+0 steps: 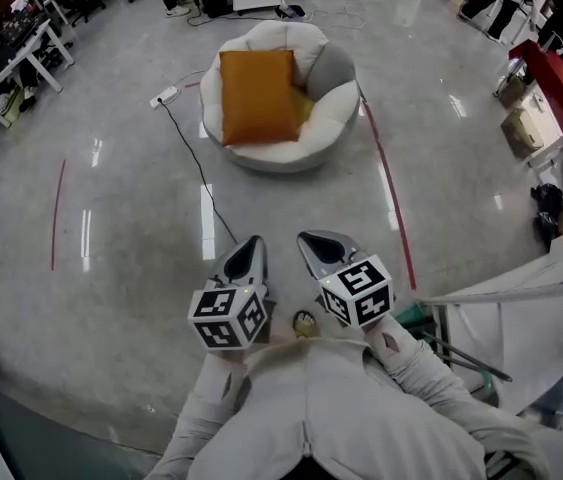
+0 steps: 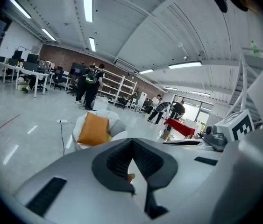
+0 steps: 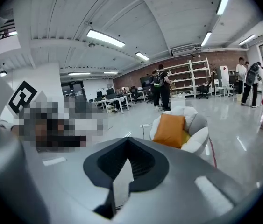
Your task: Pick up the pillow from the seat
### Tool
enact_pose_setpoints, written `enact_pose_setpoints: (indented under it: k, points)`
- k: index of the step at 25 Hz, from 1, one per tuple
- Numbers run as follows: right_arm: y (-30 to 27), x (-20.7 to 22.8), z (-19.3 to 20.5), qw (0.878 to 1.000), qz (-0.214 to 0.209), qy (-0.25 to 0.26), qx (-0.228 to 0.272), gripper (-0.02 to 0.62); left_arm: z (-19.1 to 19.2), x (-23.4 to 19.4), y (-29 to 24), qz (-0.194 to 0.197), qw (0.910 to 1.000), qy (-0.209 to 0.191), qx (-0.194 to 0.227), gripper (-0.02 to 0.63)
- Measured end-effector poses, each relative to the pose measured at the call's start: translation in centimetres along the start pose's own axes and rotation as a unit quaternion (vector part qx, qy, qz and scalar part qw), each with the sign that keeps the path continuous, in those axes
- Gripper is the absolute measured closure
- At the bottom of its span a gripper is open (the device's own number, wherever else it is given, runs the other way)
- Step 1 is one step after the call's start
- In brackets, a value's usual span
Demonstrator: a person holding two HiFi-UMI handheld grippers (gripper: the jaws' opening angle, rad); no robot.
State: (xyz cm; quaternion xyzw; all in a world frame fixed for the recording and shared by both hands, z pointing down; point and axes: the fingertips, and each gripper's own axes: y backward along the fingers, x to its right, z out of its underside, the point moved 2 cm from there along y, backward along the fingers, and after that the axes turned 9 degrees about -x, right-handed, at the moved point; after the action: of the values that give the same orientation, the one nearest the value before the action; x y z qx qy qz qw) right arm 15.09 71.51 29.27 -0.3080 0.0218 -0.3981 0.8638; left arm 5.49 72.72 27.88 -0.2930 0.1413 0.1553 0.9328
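Observation:
An orange pillow point(image 1: 258, 95) leans upright in a round white seat point(image 1: 316, 133) on the grey floor, far ahead of me. It shows small in the left gripper view as the pillow point(image 2: 94, 129) on the seat point(image 2: 118, 135), and in the right gripper view as the pillow point(image 3: 170, 129) on the seat point(image 3: 197, 140). My left gripper point(image 1: 244, 260) and right gripper point(image 1: 325, 251) are held side by side close to my body, well short of the seat. Both are shut with nothing between their jaws, as the left gripper point(image 2: 132, 141) and right gripper point(image 3: 128, 139) show.
A power strip with a black cable point(image 1: 164, 96) lies left of the seat. A red tape line point(image 1: 389, 183) runs along the floor to its right. A white table frame point(image 1: 521, 298) stands close on my right. Desks point(image 1: 11, 58) line the left; people point(image 2: 90, 85) stand beyond the seat.

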Motion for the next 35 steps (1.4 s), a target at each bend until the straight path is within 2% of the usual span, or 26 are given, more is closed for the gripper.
enact_pose_setpoints:
  k: [5, 9, 16, 23, 35]
  points:
    - [1.1, 0.4, 0.3, 1.0, 0.002, -0.003, 0.01, 0.597, -0.2, 1.0, 0.3, -0.008, 0.9998, -0.017, 0.008, 0.601]
    - [1.7, 0.9, 0.4, 1.0, -0.001, -0.014, 0.018, 0.595, -0.2, 1.2, 0.7, -0.013, 0.9998, -0.007, 0.013, 0.602]
    - [2.4, 1.4, 0.3, 1.0, -0.006, -0.004, 0.016, 0.595, -0.4, 1.9, 0.2, -0.016, 0.9997, 0.002, 0.019, 0.601]
    - [2.3, 2.1, 0.1, 1.0, -0.012, -0.012, 0.018, 0.595, -1.1, 2.1, -0.3, -0.02, 0.9996, -0.003, 0.018, 0.601]
    - [0.2, 5.9, -0.5, 0.999, 0.001, -0.035, 0.002, 0.595, -3.1, 0.6, -5.0, -0.014, 0.9999, -0.001, 0.001, 0.601]
